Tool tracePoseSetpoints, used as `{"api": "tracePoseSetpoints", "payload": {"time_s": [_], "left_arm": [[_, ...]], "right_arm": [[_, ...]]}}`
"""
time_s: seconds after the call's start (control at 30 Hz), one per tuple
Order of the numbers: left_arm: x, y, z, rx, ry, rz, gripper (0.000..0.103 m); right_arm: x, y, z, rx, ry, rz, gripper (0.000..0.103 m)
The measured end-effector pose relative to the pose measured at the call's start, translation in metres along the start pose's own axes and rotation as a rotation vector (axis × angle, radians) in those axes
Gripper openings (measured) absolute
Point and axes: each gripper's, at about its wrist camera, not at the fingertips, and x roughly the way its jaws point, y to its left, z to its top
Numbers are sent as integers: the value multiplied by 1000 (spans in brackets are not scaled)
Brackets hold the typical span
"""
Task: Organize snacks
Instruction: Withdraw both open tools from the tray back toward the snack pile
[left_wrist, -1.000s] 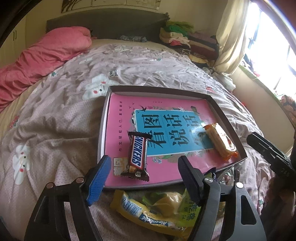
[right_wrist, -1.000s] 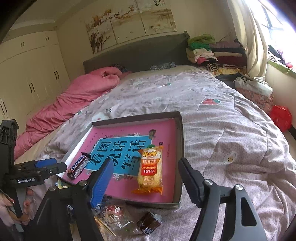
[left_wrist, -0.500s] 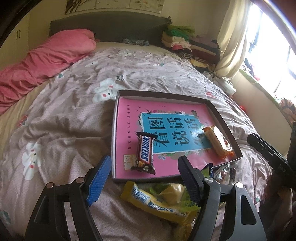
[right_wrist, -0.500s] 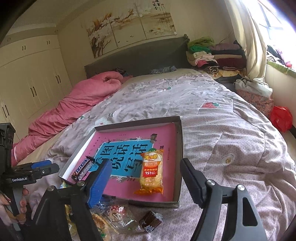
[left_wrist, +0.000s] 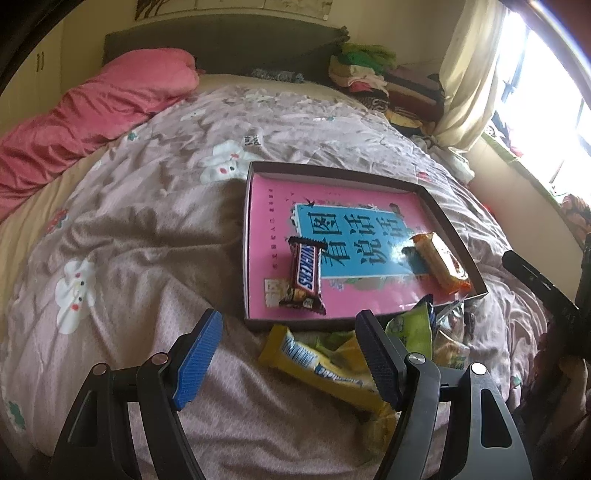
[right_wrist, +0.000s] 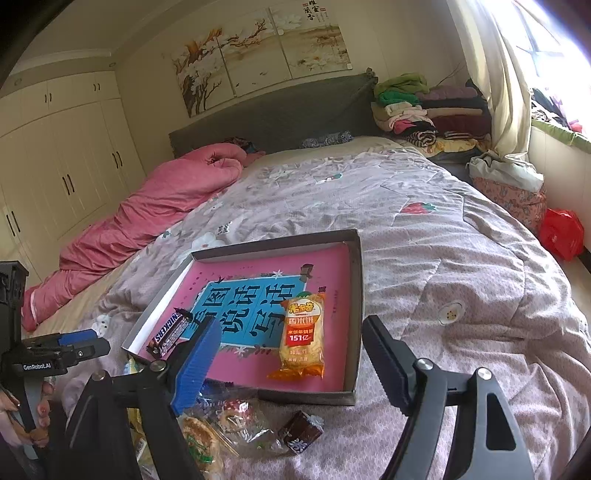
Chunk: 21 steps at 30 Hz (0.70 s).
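A shallow box tray (left_wrist: 255, 170) with a pink and blue printed floor lies on the bed; it also shows in the right wrist view (right_wrist: 356, 280). In it lie a Snickers bar (left_wrist: 304, 275) (right_wrist: 170, 332) and an orange rice cracker pack (left_wrist: 441, 264) (right_wrist: 302, 338). In front of the tray is a pile of loose snacks: a yellow bar (left_wrist: 321, 365), a green packet (left_wrist: 412, 326), clear-wrapped cookies (right_wrist: 229, 424) and a small dark candy (right_wrist: 301, 432). My left gripper (left_wrist: 288, 356) is open and empty above the yellow bar. My right gripper (right_wrist: 291, 360) is open and empty over the tray's near edge.
The bed has a grey patterned quilt (left_wrist: 147, 240) and a pink duvet (right_wrist: 159, 206) at its left. Folded clothes (right_wrist: 417, 110) are stacked by the headboard. A red bag (right_wrist: 563, 236) lies on the floor at the right. Wardrobes (right_wrist: 55, 155) line the left wall.
Both grippers have pulled back and up from the tray, still open. The Snickers bar and cracker pack stay in the tray. More of the loose snack pile shows in front.
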Motion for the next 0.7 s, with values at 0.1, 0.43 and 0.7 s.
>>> {"api": "tracePoseSetpoints", "payload": {"time_s": [0.1, 0.43, 0.7], "left_arm": [[-1, 1, -2, -2, 7, 1, 76], [-1, 4, -10, -16, 36, -5, 76], [-5, -2, -18, -3, 49, -17, 76]], "right_arm": [[0, 0, 0, 2, 1, -1, 78], [-12, -2, -9, 19, 6, -12, 79], [-15, -5, -13, 40, 24, -29, 79]]}}
